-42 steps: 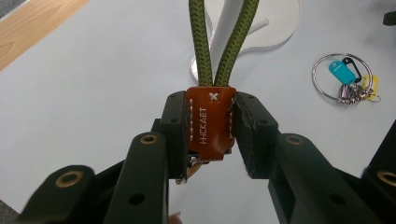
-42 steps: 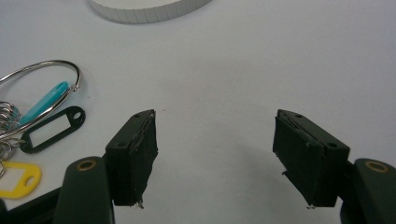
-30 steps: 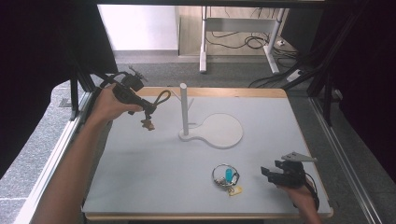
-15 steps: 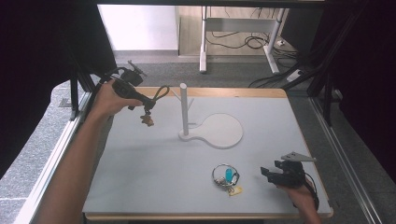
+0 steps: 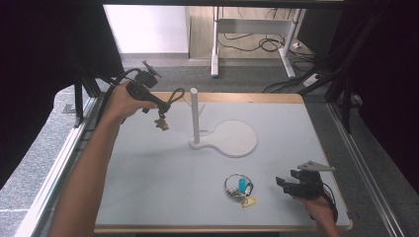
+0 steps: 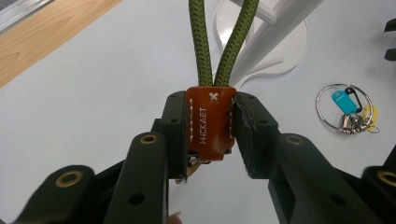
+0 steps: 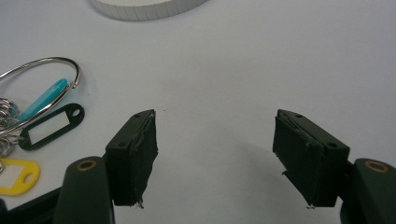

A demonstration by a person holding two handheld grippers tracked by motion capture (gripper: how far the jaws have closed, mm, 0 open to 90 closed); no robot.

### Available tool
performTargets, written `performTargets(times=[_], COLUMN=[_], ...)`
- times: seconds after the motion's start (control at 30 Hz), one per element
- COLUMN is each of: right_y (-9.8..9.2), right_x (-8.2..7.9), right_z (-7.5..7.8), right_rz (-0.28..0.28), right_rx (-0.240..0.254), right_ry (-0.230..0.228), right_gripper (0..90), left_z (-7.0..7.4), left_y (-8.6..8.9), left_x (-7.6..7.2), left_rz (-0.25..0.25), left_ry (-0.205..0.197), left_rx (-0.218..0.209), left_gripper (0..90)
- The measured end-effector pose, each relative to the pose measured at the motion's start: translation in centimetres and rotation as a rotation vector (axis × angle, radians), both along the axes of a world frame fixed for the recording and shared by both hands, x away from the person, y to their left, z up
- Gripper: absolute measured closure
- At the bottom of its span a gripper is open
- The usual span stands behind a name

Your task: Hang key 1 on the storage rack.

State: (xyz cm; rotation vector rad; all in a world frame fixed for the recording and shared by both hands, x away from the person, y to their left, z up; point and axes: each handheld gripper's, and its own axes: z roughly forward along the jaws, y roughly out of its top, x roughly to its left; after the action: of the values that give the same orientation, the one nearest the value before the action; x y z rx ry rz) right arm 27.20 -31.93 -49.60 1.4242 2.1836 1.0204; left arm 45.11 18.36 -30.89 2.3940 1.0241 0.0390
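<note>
keychain (image 6: 210, 123) clamped in left tongs (image 6: 211, 135), green loop (image 6: 219, 42) pointing toward stand (image 5: 195, 118)

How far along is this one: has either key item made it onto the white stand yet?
Neither has. In hand: the left gripper is clamped on the brown leather tag of the green cord loop, held in the air just left of the stand. Left: hanging that loop on it. The key ring lies on the table, beside the open right gripper.
</note>
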Motion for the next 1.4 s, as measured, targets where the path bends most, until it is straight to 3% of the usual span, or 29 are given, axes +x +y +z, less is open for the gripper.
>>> performTargets(times=[0.8,0.97,1.3,1.4], right_y=[0.1,0.1,0.1,0.0], right_x=[0.0,0.0,0.0,0.0], right_z=[-0.3,-0.3,-0.4,-0.4], right_rz=[0.008,0.006,0.009,0.007], right_rx=[-0.009,-0.009,-0.010,-0.011], right_ry=[0.010,0.009,0.013,0.012], right_gripper=[31.4,31.4,31.3,31.3], left_z=[-2.1,-2.5,-3.7,-3.7], left_y=[-1.9,-2.5,-3.0,-3.0], left_x=[0.8,0.7,0.6,0.4], left_rz=[-0.032,-0.059,-0.062,-0.056], left_ry=[0.048,0.051,0.056,0.044], left_rx=[-0.021,0.008,0.017,0.042], left_gripper=[66.6,66.5,65.5,62.8])
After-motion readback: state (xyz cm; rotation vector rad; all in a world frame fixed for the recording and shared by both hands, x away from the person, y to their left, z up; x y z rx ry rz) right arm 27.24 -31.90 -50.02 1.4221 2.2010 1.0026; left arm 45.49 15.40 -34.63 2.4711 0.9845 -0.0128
